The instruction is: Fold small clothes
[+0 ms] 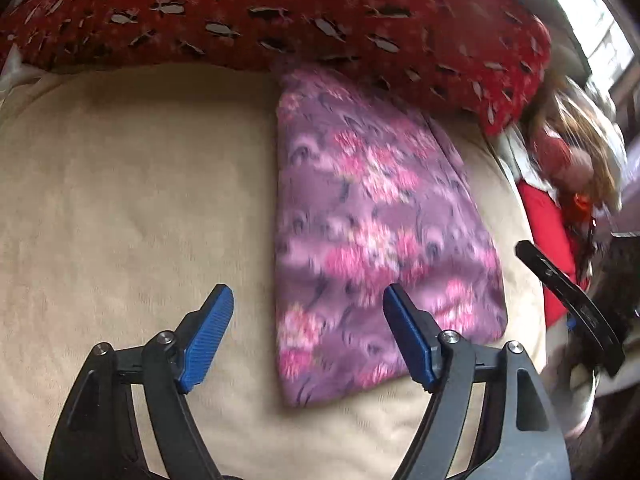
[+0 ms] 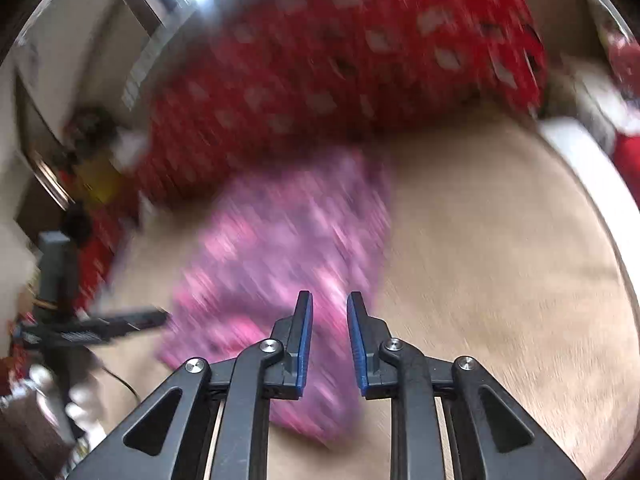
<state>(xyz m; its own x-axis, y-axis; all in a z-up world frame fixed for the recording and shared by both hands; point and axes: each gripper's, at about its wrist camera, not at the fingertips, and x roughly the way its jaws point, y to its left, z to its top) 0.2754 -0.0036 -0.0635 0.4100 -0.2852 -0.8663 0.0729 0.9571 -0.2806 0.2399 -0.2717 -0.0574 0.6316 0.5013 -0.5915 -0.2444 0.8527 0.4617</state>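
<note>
Lying folded on the beige bed cover (image 1: pixel 140 168) below the red pillow (image 1: pixel 280 16), the floral garment (image 1: pixel 372 216) looks settled. Left gripper (image 1: pixel 308 336) jaws spread wide; right gripper (image 2: pixel 326 340) jaws slightly parted, both empty. Risk: a passing jaw snagging the fold.

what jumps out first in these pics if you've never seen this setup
The purple cloth with pink flowers, lying folded flat on the beige cushioned surface, draws the eye first. Behind it, the big red pillow with pale leaf shapes spans the back. The left gripper is wide open; the right gripper is narrowly open over the cloth's near end.
</note>
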